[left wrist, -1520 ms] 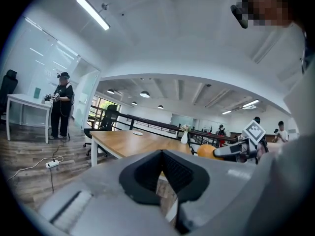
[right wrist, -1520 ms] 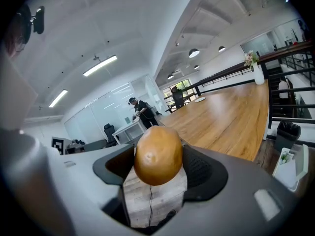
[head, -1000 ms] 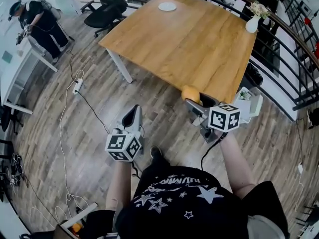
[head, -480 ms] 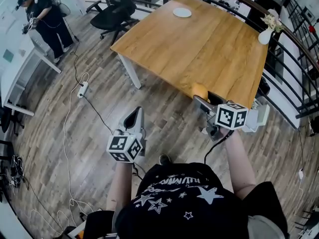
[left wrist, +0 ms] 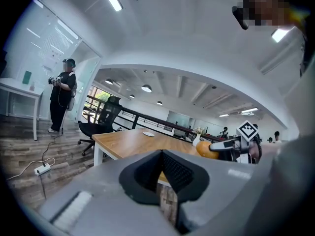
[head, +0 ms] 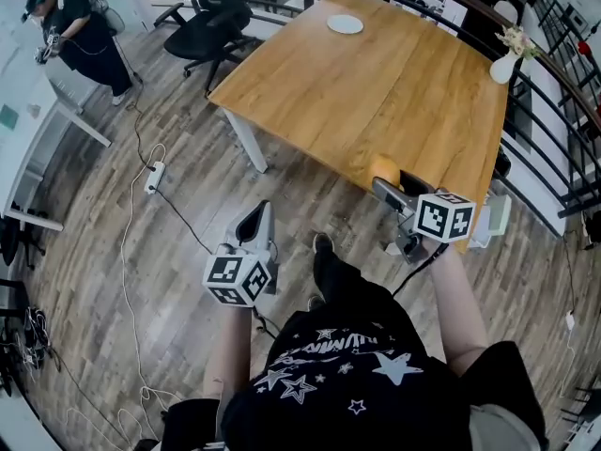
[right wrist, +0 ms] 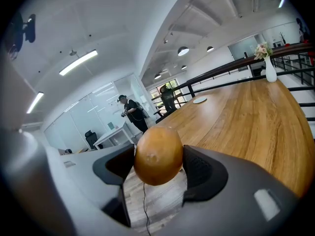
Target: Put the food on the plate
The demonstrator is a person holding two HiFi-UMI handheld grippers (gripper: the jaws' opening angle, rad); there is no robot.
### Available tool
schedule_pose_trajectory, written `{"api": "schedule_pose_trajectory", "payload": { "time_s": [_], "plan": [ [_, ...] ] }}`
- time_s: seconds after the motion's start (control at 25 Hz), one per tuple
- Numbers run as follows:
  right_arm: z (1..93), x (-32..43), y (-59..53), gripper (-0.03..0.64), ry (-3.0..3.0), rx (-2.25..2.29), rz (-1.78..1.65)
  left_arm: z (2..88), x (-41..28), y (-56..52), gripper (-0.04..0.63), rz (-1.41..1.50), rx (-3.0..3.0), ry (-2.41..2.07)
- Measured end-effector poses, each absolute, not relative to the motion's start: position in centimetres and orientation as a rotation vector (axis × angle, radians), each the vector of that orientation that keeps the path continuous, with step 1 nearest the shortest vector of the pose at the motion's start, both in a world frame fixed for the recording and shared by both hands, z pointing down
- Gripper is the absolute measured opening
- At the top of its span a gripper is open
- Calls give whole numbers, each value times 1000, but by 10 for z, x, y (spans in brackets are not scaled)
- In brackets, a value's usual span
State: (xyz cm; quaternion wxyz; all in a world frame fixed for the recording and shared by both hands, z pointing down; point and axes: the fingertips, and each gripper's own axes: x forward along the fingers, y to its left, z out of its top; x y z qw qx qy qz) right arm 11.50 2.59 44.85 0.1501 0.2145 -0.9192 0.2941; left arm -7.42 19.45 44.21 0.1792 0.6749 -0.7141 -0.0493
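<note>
A person stands at the near edge of a long wooden table (head: pixel 376 83), holding a gripper in each hand. The right gripper (head: pixel 392 184) has its jaws clamped on the sides of a round, smooth, orange-brown piece of food (right wrist: pixel 158 154), which hangs in the air just at the table's near edge. The left gripper (head: pixel 254 222) is over the wooden floor, jaws closed with nothing between them. The small white plate (head: pixel 345 24) sits at the far end of the table, well apart from the food.

Likely risks: the food is rounded and only pinched at two sides, so it could slip out on the long carry and drop to the floor or roll along the table. Let go from too high or off-centre, it could roll off the small plate. Cables (head: pixel 127 252) trail across the floor near the person's feet and could catch a step. A white vase (head: pixel 505 64) stands at the table's far right corner, away from the likely path.
</note>
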Motion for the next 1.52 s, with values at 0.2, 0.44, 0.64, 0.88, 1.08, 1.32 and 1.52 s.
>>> {"api": "schedule_pose_trajectory", "payload": {
  "time_s": [0.2, 0.44, 0.64, 0.88, 1.08, 1.32, 1.52],
  "plan": [
    [448, 90, -12, 314, -2657, 618, 857, 448, -96, 174, 2, -132, 1887, -2034],
    [442, 49, -74, 314, -2699, 639, 883, 448, -136, 134, 2, -97, 1873, -2050],
    [436, 21, -133, 314, -2709, 690, 914, 443, -177, 85, 2, -72, 1869, -2049],
    [437, 6, -193, 314, -2699, 737, 936, 440, -200, 22, 2, -56, 1898, -2016],
    [435, 1, -232, 314, -2691, 782, 959, 433, -215, -24, 2, -40, 1926, -1989],
    [447, -12, -269, 314, -2684, 801, 1009, 434, -234, -68, 2, -3, 1947, -1965],
    [446, -21, -299, 314, -2687, 815, 1008, 433, -243, -102, 2, 11, 1964, -1949]
  ]
}}
